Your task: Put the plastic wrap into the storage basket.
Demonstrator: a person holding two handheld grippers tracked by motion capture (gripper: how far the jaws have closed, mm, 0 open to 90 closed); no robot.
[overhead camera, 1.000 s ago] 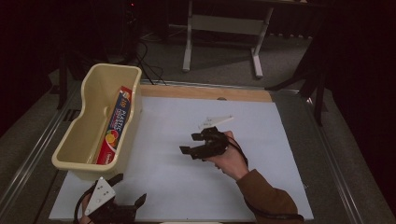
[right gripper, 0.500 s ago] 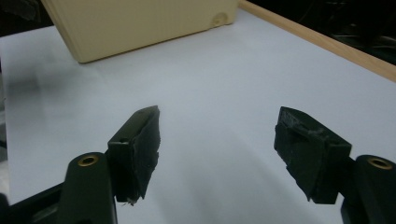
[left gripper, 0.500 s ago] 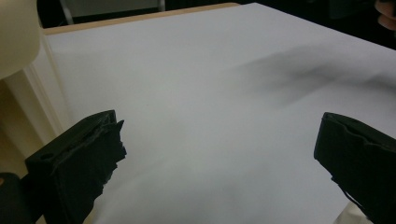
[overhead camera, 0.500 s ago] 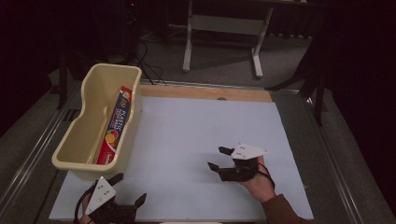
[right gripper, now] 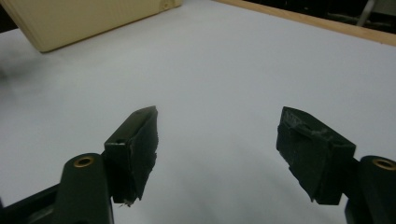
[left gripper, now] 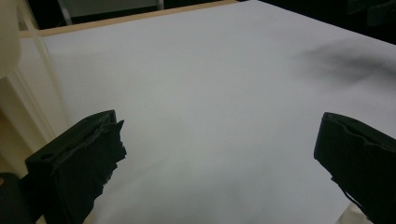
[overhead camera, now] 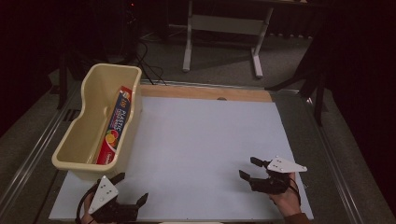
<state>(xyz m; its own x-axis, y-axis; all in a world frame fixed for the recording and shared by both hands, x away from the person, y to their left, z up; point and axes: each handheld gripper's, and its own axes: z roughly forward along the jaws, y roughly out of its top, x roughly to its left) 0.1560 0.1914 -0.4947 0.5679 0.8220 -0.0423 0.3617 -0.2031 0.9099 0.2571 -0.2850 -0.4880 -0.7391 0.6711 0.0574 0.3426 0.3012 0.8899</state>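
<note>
A cream plastic bin (overhead camera: pixel 79 140) stands at the left of the white sheet (overhead camera: pixel 201 140). In it lies a long red and blue box of plastic wrap (overhead camera: pixel 116 126). At the front left corner my left gripper (overhead camera: pixel 130 187) rests open, with nothing between its wide jaws (left gripper: pixel 219 121). Low over the sheet's front right part is my right gripper (overhead camera: pixel 246 167), pointing left toward the bin (right gripper: pixel 84 18). It is open (right gripper: pixel 218 113); its jaws have just been opening, and only bare sheet shows between them.
A wooden strip (overhead camera: pixel 205 92) runs along the sheet's far edge. Grey table margins with rails (overhead camera: pixel 42 144) flank the sheet on both sides. Beyond the table stand a white metal frame (overhead camera: pixel 224 25) and cables (overhead camera: pixel 149 70) on the floor.
My right gripper has travelled from the middle of the sheet to its right side, nearer the front edge and lower. The left gripper and the bin have stayed put.
</note>
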